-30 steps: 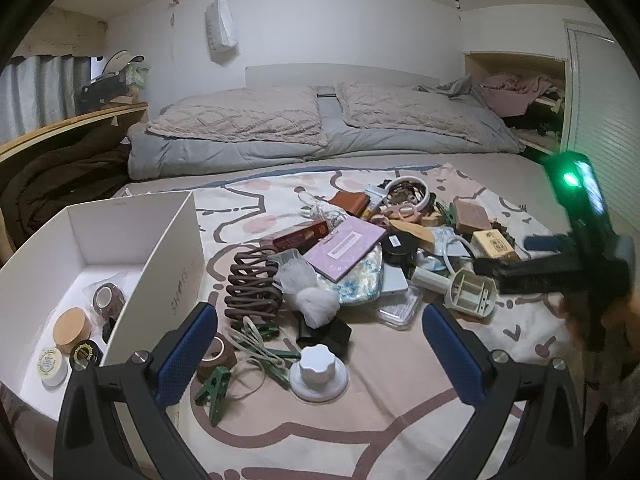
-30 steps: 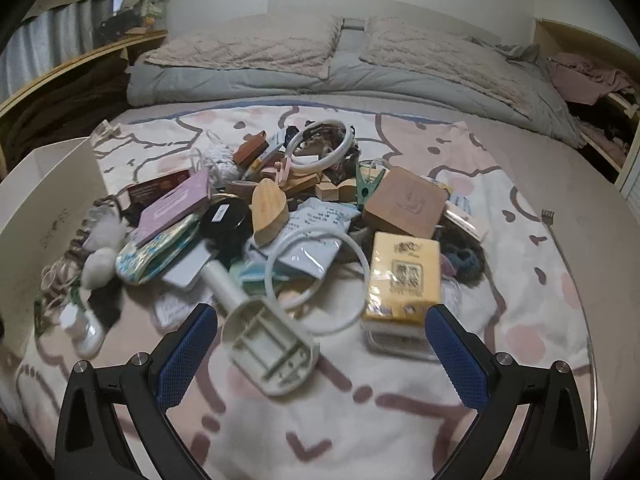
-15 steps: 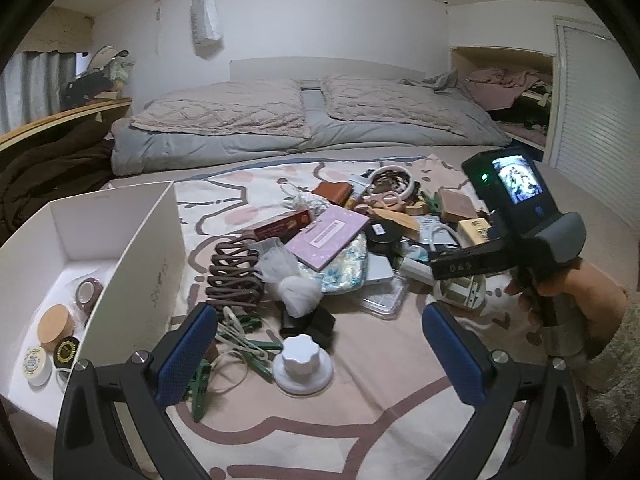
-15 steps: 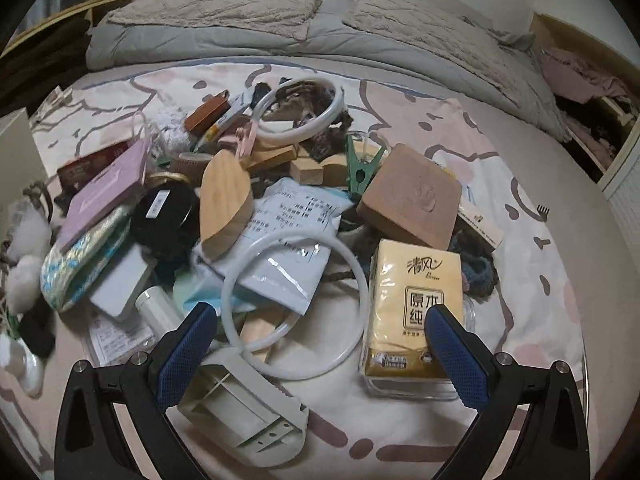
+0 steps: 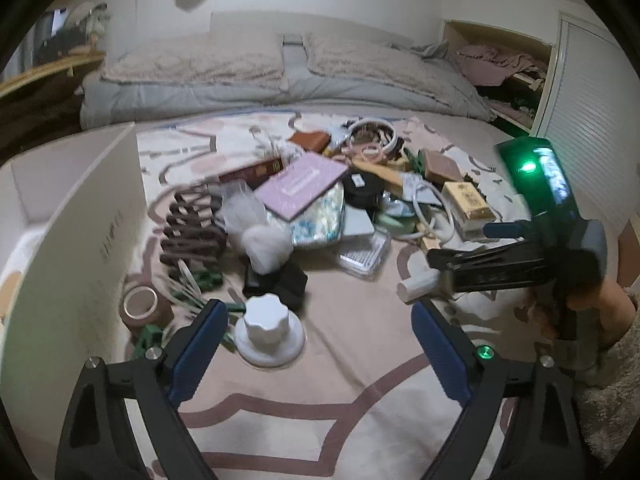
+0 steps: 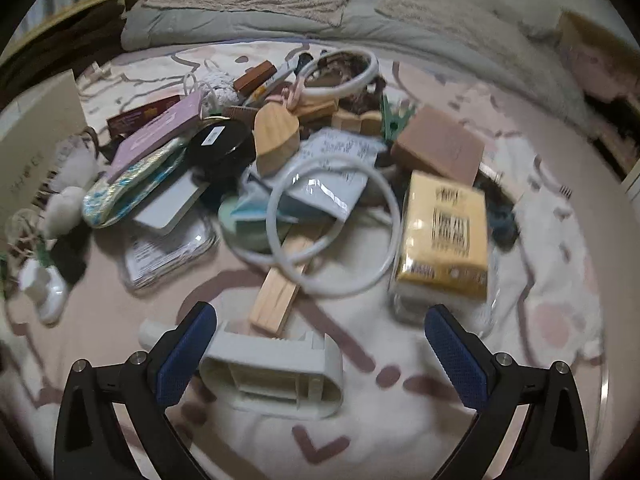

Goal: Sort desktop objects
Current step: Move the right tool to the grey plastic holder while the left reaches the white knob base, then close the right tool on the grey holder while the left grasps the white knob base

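A heap of small desktop objects lies on the patterned bed cover [image 5: 352, 364]. My left gripper [image 5: 318, 320] hangs low over its near edge with its jaws closing. A white knobbed suction cup [image 5: 268, 334] sits between the fingers, close to the left pad, and is not pressed. My right gripper [image 6: 320, 320] is open over the heap's right side. A white plastic holder [image 6: 276, 376] lies between its fingers, next to the left one. Beyond it are a wooden block [image 6: 276, 300], a white ring [image 6: 332, 228] and a yellow tissue pack [image 6: 444, 236].
An open white box [image 5: 72, 240] stands at the left, its wall close to a tape roll [image 5: 140, 304] and green clips. A brown hair claw [image 5: 192, 232], a pink booklet [image 5: 304, 188] and a black round case [image 6: 220, 144] lie in the heap. A person's hand [image 5: 592, 304] holds the right gripper.
Both grippers have dropped and tipped down toward the heap. The left fingers have drawn slightly closer together. The white holder now lies between the right fingers.
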